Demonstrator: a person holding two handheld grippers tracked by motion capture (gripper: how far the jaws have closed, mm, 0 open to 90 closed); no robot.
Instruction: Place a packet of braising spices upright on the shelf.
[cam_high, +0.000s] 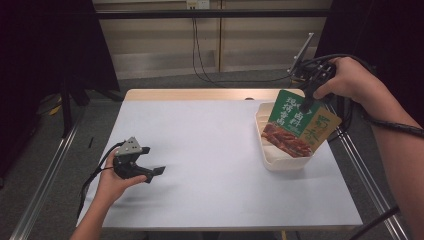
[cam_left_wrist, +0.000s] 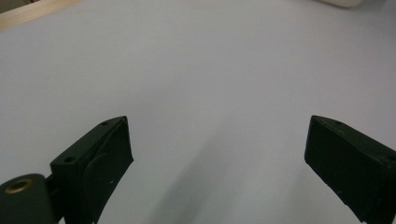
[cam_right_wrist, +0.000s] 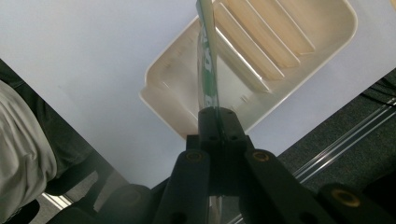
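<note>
The right gripper (cam_high: 308, 103) is pinching a flat green-and-tan printed food packet (cam_high: 295, 125) by its top edge, dangling it over the cream slotted plastic tray (cam_high: 266, 152) at three o'clock; slotting it in remains. The left gripper (cam_high: 150, 161) is idling wide open and empty at eight o'clock.

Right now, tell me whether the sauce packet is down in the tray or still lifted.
Lifted. The right gripper pinches the green sauce packet by its top edge, hanging it upright over the slotted white tray; whether its lower edge touches the tray, cannot tell.
</note>
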